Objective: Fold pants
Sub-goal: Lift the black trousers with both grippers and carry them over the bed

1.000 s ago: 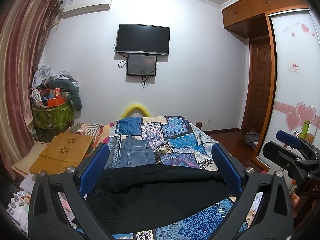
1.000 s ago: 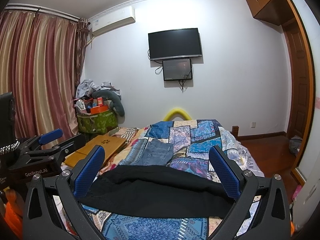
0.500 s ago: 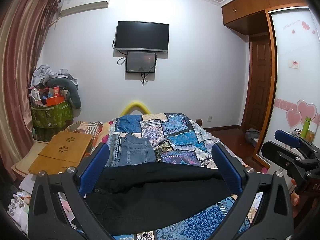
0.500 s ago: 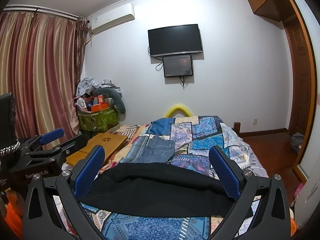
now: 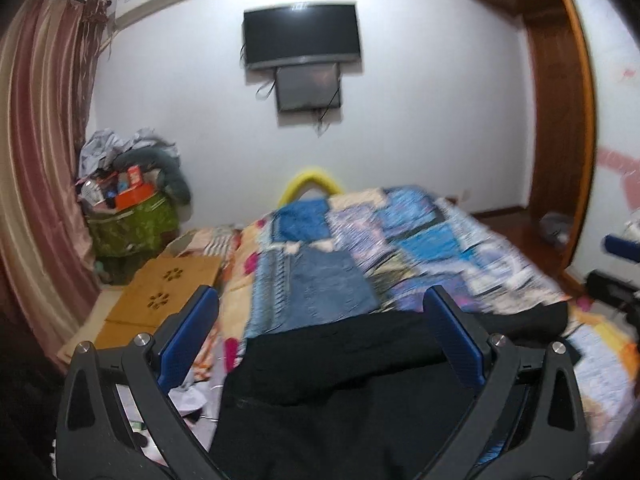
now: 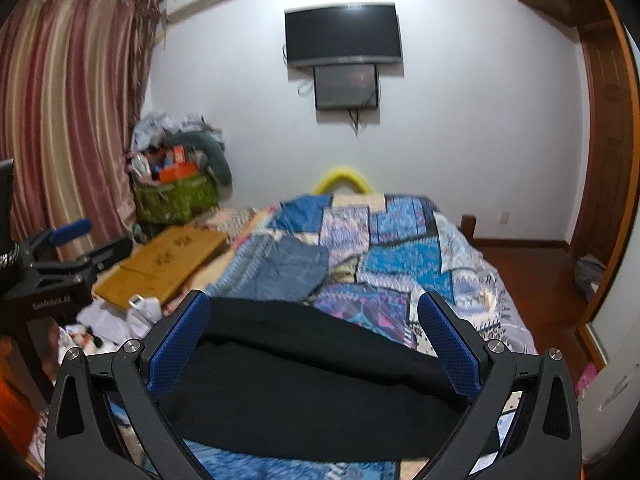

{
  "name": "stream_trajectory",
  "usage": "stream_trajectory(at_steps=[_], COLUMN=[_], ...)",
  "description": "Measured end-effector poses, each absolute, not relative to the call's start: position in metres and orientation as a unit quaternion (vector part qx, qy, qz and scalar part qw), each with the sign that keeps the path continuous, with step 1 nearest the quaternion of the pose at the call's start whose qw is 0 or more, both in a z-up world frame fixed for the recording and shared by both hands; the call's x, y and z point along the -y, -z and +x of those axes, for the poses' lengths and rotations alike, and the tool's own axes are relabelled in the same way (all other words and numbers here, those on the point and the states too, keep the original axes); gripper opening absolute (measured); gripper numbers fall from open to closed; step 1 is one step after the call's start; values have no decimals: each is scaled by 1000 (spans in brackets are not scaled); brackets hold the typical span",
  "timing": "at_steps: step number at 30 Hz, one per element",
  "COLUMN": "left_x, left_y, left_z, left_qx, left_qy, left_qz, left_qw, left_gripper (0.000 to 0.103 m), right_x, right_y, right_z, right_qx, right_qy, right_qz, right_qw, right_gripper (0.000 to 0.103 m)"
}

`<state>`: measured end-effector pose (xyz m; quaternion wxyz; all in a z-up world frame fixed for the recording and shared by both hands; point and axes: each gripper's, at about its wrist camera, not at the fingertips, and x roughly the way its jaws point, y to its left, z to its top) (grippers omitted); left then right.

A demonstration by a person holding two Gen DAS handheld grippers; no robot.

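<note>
Black pants [image 5: 340, 380] lie across the near end of the bed on a patchwork quilt [image 5: 420, 240]; they also show in the right wrist view [image 6: 312, 384]. My left gripper [image 5: 320, 320] is open, hovering just above the pants' left part, its blue pads apart. My right gripper [image 6: 312, 320] is open above the pants' right part. Neither holds the cloth. The left gripper's side [image 6: 60, 256] shows at the left of the right wrist view. The right gripper's blue finger [image 5: 622, 246] shows at the right edge of the left wrist view.
Folded blue jeans [image 5: 328, 288] lie on the quilt beyond the pants. A wooden lap table [image 5: 168, 292] sits left of the bed, with a green basket [image 5: 132, 228] of clutter behind it. A wardrobe [image 5: 560, 120] stands right. Loose papers [image 6: 120, 316] lie left.
Both grippers have tilted down and moved closer to the black pants. The left wrist view has swung leftward and is blurred by motion. Both grippers stay open.
</note>
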<state>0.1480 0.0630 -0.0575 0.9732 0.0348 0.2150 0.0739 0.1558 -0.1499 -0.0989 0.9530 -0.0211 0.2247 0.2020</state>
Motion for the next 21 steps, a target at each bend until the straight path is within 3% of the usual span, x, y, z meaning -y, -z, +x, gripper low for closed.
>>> stream_trajectory(at_steps=[21], left_x=[-231], left_y=[236], left_z=[334], left_qx=[-457], left_qy=[-127], left_qz=[-77], left_qw=[877], left_gripper=[103], right_x=[146], right_y=[210], right_z=[316], right_qx=[-413], right_qy=[-234], right_qz=[-48], right_qw=[879], right_gripper=[102])
